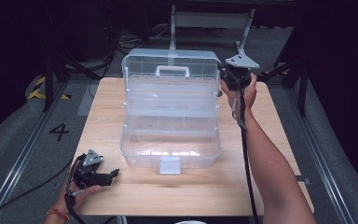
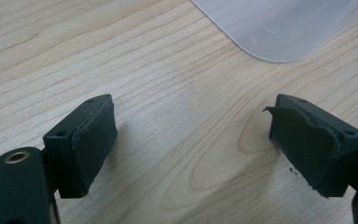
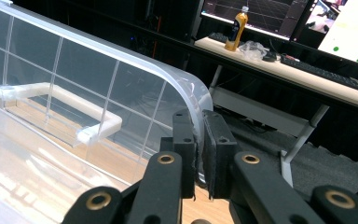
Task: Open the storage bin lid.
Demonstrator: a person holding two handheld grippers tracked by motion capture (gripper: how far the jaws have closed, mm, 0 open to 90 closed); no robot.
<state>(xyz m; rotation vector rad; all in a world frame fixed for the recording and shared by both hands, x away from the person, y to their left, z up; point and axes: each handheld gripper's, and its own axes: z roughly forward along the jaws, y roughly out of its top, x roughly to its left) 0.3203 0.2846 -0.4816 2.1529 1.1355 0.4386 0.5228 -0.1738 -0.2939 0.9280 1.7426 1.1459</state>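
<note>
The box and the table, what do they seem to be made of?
The box looks like clear, glossy plastic: the table shows through its walls, and its lid has moulded ribs. The table looks like pale wood or wood-look laminate, matte, with grain lines and rings; which one cannot be told.

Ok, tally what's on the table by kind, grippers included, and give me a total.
Clear box: 1
Grippers: 2, left gripper open on the table, right gripper shut on the box's lid
Total: 3

Wooden table [image 1: 279, 140], numbered grey floor [image 1: 28, 140]; behind, desk [image 3: 284, 74] with yellow bottle [image 3: 235, 25], keyboard [image 3: 321, 72].
</note>
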